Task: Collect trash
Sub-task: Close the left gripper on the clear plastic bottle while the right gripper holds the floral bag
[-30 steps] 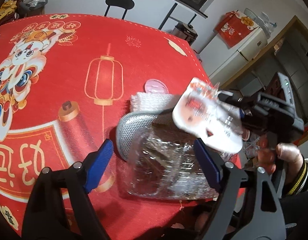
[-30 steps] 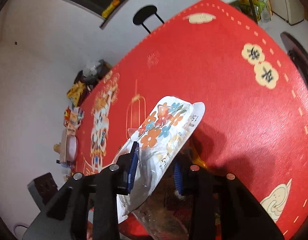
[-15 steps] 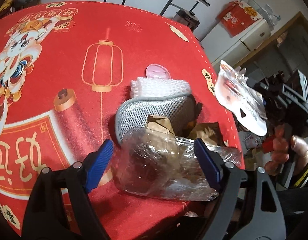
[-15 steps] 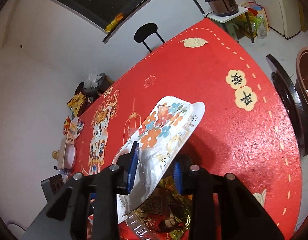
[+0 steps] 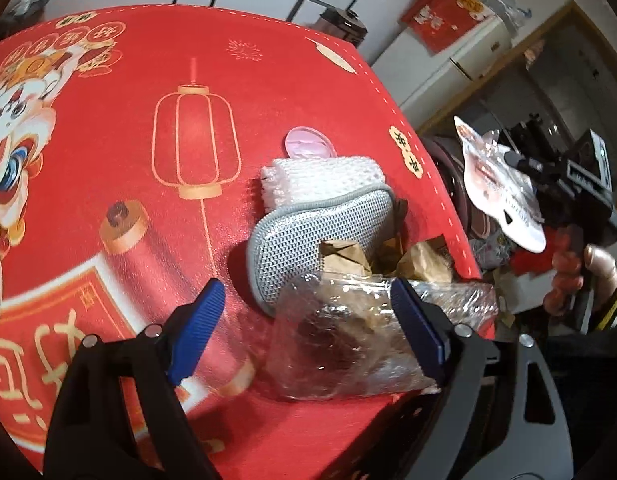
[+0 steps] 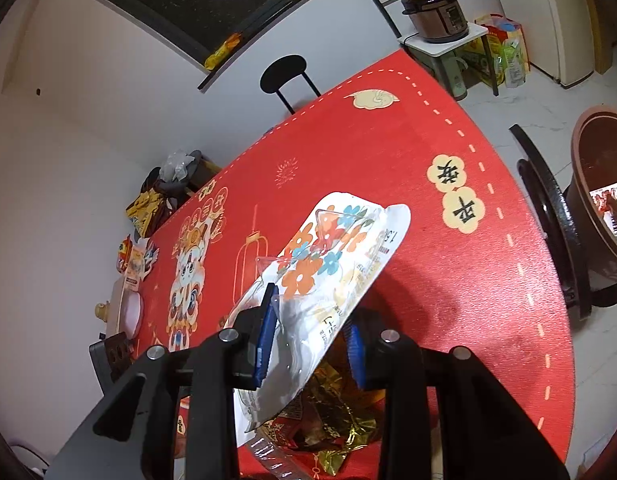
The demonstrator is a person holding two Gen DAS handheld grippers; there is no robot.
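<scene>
My right gripper (image 6: pixel 310 338) is shut on a white flowered wrapper (image 6: pixel 332 276) and holds it up beyond the table's right edge; the wrapper also shows in the left wrist view (image 5: pixel 496 184). My left gripper (image 5: pixel 304 336) is open and empty above the trash pile at the table's near right corner. The pile holds a crumpled clear plastic pack (image 5: pixel 348 344), a grey mesh pad (image 5: pixel 316 236), white foam netting (image 5: pixel 320 176), brown paper scraps (image 5: pixel 420 260) and a pink lid (image 5: pixel 308 143). Gold foil (image 6: pixel 332 412) lies under my right gripper.
A red festive cloth (image 5: pixel 148 120) covers the table. A brown bin (image 6: pixel 600 200) stands on the floor right of the table beside a dark chair (image 6: pixel 548 200). Snack packs (image 6: pixel 136 256) lie at the far left edge. A black stool (image 6: pixel 284 76) stands behind.
My right gripper has carried the flowered wrapper up and to the right, off the pile and past the table edge. My left gripper stays open over the pile.
</scene>
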